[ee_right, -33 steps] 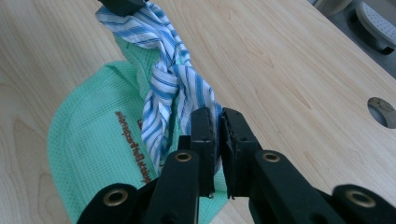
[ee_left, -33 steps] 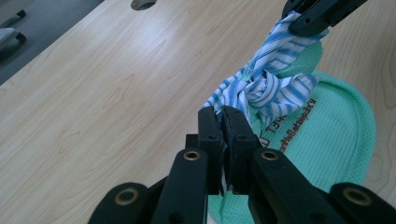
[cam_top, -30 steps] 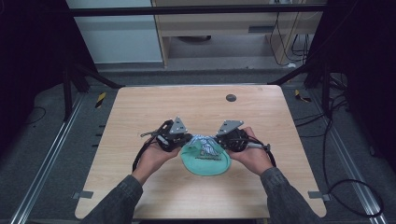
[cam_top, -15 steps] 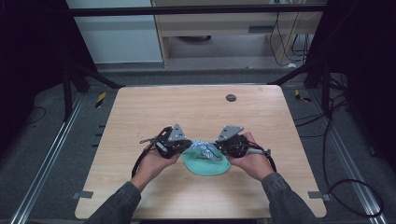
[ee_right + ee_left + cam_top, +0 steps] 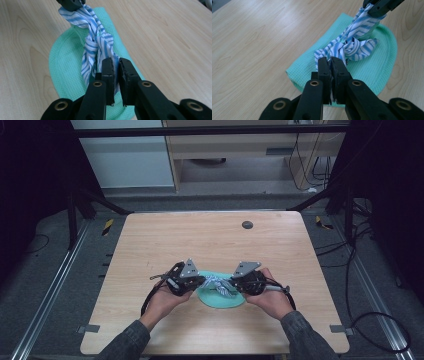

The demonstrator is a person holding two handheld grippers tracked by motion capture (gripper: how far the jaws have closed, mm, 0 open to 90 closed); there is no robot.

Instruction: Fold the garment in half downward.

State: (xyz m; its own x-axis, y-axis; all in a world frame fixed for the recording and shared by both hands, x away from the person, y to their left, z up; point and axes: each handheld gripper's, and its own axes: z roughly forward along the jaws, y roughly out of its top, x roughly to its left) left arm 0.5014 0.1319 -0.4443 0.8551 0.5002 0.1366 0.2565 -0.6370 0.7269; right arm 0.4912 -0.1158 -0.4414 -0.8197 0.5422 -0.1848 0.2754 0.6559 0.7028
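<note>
pale wood desk (image 5: 210, 245) under me, dark floor and cables all around it, a small dark round disc (image 5: 247, 224) well beyond both tools near the desk's far edge. i have my left tool (image 5: 200, 281) and my right tool (image 5: 231, 283) facing each other over the near middle of the desk, each held in a hand, grey three-cornered plates on top.

between the two tools runs a blue-and-white striped cloth (image 5: 348, 46), twisted and knotted at its middle. my left tool's jaws are closed tight on one end of it (image 5: 331, 67); in that same view the other tool's black jaw tip pinches the far end, up and to the right. my right tool is likewise clamped on its own end (image 5: 113, 68), with the cloth (image 5: 96, 42) rising away from the jaws toward the opposite tool's tip at the top.

directly below the knot, under both tool tips, a green waffle-weave cloth (image 5: 220, 297) lies flat on the desk, folded with a rounded edge. i cannot tell whether the knot touches the green cloth.
</note>
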